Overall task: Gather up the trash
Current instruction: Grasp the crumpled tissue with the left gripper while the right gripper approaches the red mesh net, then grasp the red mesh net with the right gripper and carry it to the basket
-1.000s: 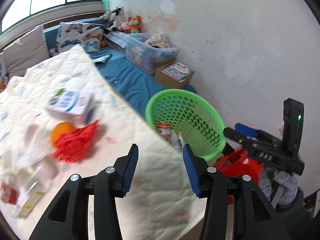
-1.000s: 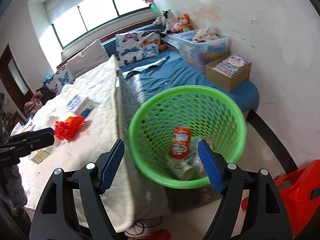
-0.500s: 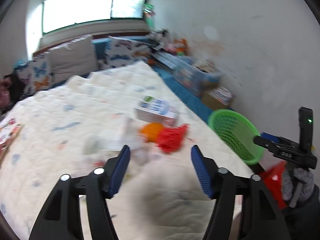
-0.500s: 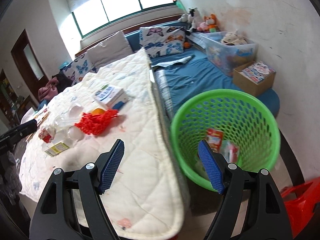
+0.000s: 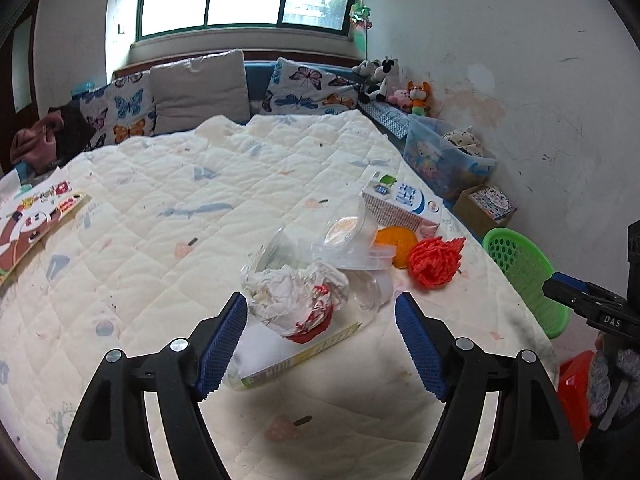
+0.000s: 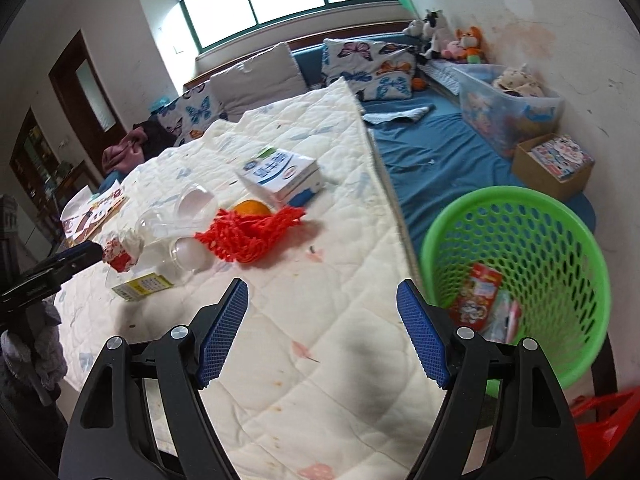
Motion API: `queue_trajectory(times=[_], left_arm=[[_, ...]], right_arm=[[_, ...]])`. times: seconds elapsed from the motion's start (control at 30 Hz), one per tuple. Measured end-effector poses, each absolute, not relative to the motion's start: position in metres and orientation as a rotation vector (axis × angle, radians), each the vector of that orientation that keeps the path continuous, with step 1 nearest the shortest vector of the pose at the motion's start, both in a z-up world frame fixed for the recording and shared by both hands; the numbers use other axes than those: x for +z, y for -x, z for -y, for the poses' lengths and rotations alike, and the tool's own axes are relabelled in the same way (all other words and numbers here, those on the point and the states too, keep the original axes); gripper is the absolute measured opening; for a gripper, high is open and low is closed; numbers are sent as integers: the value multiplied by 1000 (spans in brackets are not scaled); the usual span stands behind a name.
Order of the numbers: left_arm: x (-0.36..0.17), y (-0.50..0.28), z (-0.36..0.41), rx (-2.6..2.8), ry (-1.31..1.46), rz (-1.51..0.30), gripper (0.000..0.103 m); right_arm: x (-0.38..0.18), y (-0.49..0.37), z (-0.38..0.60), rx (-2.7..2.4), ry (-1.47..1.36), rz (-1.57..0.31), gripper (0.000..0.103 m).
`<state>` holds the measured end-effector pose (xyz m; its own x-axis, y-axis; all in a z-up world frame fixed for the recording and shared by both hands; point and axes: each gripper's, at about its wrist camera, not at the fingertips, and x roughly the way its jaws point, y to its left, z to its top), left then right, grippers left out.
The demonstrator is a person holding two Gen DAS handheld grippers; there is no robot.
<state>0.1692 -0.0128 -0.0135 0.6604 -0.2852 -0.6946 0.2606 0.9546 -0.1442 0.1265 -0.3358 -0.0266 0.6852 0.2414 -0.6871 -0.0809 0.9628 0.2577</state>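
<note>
The bed [image 5: 168, 208], under a cream quilt, fills most of both views. A green basket [image 6: 520, 216] stands on the floor at its right side, with a red packet [image 6: 478, 294] and other wrappers inside. The trash lies in a cluster on the quilt's right half: a milk carton [image 5: 404, 204] farthest, then an orange [image 5: 394, 240], a red mesh net [image 5: 436, 262], clear plastic cups [image 5: 348, 236], and nearest a crumpled white-and-red wrapper [image 5: 296, 296] atop a flat yellow-edged box [image 5: 292, 360]. The left hand-held gripper [image 5: 320, 340] tilts downward over the bed, its jaws just widened and now standing apart around the wrapper without touching it. The right hand-held gripper [image 6: 322, 328] angles down over the bed's right edge, jaws wide, nothing between them.
</note>
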Motion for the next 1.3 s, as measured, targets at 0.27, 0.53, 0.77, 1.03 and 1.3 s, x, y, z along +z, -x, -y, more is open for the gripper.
queue_trajectory(times=[0.27, 0.53, 0.77, 1.03, 1.3], left_arm=[[-30, -178, 12, -286, 24, -810, 74], [-36, -182, 17, -271, 5, -801, 54], [-34, -181, 11, -285, 15, -786, 38], [-23, -173, 4, -313, 37, -766, 36], [-8, -168, -4, -336, 61, -739, 36]], right_arm=[[-36, -143, 311, 220, -195, -827, 77], [-40, -162, 286, 265, -171, -842, 77], [-48, -179, 272, 284, -154, -870, 77], [-63, -207, 263, 282, -215, -905, 80], [-76, -233, 255, 267, -275, -927, 80]])
